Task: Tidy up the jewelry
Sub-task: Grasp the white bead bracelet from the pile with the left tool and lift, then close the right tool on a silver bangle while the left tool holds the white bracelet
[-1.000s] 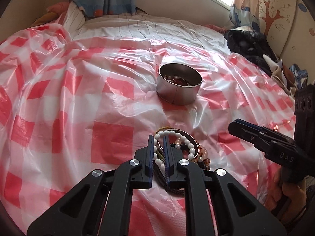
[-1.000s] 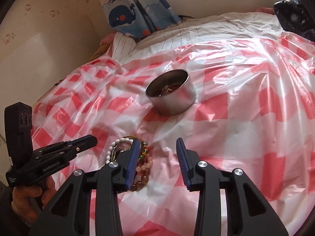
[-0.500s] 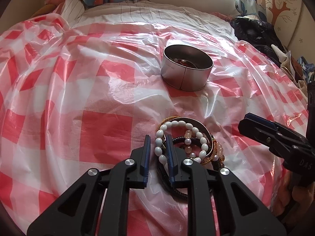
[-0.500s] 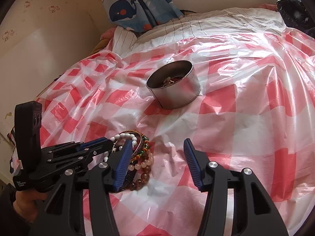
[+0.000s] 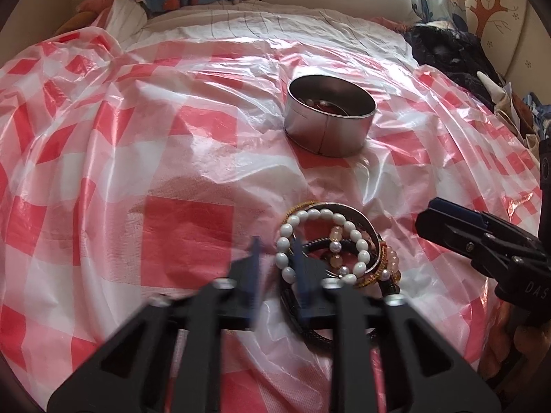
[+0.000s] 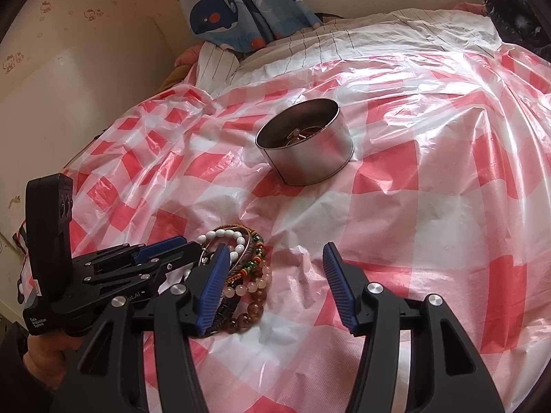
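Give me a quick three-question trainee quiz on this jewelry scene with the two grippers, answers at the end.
1. True or false: the round silver metal tin on the red-and-white checked plastic sheet already has jewelry inside.
2. Which gripper has its jaws spread wide? A) left gripper B) right gripper
3. Fill in: the white bead bracelet lies on top of the pile of bracelets, with the left gripper's jaws at its ____ edge, seen from the left wrist.

Key: 1 true. 2 B. 3 left.
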Demonstrator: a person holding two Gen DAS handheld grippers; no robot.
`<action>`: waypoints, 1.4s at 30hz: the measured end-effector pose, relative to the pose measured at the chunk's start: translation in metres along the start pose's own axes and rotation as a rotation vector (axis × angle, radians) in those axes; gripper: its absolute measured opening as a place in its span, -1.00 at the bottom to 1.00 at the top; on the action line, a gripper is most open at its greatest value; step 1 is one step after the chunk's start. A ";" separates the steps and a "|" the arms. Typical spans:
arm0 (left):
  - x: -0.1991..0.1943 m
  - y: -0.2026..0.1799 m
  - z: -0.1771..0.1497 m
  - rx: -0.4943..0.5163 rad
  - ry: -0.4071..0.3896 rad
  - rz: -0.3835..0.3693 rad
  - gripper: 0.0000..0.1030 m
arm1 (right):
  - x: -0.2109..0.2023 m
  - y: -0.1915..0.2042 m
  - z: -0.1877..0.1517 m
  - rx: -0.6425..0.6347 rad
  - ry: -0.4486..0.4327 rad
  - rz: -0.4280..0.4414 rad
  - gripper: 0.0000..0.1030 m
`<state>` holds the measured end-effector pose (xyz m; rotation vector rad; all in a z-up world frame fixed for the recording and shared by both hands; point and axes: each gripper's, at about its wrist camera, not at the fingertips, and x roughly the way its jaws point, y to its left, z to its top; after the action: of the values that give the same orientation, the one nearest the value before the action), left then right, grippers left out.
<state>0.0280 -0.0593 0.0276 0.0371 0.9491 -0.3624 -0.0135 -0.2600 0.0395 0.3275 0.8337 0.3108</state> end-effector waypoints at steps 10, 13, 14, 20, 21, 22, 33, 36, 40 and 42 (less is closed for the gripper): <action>-0.040 0.022 0.012 -0.100 -0.160 -0.027 -0.88 | 0.005 -0.001 -0.002 -0.008 0.019 -0.006 0.09; -0.046 0.026 0.014 -0.120 -0.190 -0.036 -0.88 | 0.008 0.003 -0.002 -0.022 0.028 0.001 0.09; -0.049 0.025 0.015 -0.121 -0.205 -0.042 -0.88 | 0.009 0.005 -0.001 -0.029 0.031 0.004 0.09; -0.062 0.024 0.019 -0.125 -0.257 -0.051 -0.88 | 0.020 0.033 0.008 -0.143 0.051 0.018 -0.03; -0.062 0.026 0.020 -0.127 -0.258 -0.054 -0.88 | 0.024 0.037 0.008 -0.160 0.060 0.015 -0.11; -0.062 0.026 0.020 -0.128 -0.256 -0.057 -0.88 | 0.028 0.041 0.008 -0.180 0.076 0.006 -0.14; -0.048 0.030 0.016 -0.141 -0.185 -0.032 -0.88 | 0.049 0.056 0.002 -0.301 0.104 -0.109 -0.88; -0.040 0.033 0.015 -0.153 -0.152 -0.027 -0.88 | 0.032 0.045 0.007 -0.242 0.059 -0.086 -0.92; -0.031 0.037 0.011 -0.161 -0.108 -0.008 -0.87 | 0.010 0.021 0.013 -0.135 0.015 -0.054 -0.92; -0.027 0.039 0.009 -0.168 -0.089 0.005 -0.87 | 0.003 0.012 0.014 -0.105 0.005 -0.061 -0.92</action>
<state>0.0335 -0.0165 0.0499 -0.1289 0.8881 -0.2766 -0.0030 -0.2503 0.0514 0.2033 0.8276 0.2973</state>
